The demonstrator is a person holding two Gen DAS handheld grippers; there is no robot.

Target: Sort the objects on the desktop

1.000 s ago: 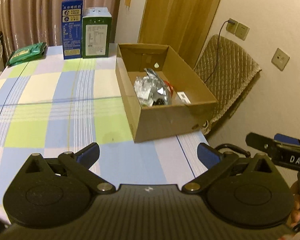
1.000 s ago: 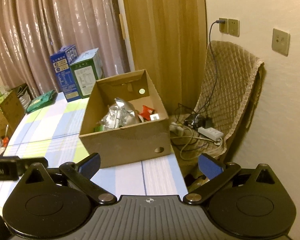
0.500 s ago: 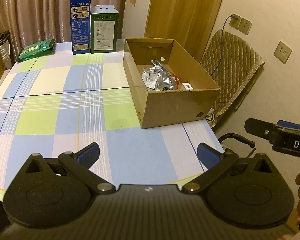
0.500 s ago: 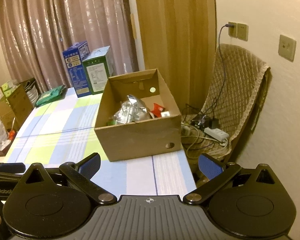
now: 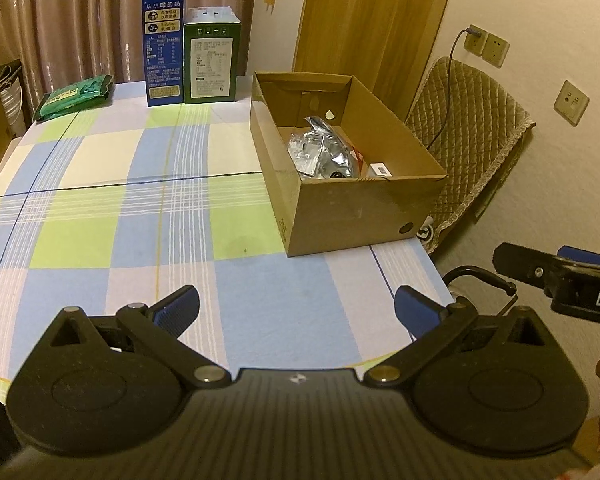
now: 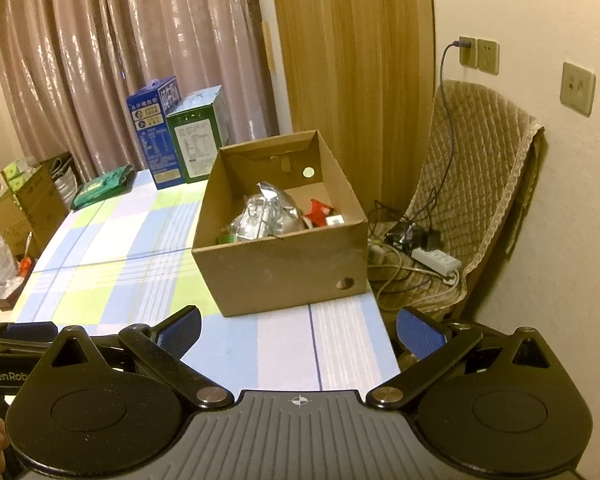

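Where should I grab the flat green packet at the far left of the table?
Take the green packet across its narrow width, coming down from above with the left gripper, whose jaws are open. It lies flat on the tablecloth, apart from the blue carton, so a side approach would probably just push it along.

Left gripper (image 5: 296,308) and right gripper (image 6: 298,326) — black, ribbed bodies, blue finger pads (image 5: 178,310) (silver pivot screws).

Left gripper (image 5: 296,306) hangs level, jaws spread wide and empty. Right gripper (image 6: 298,326) sits alongside, jaws equally wide, nothing between them.
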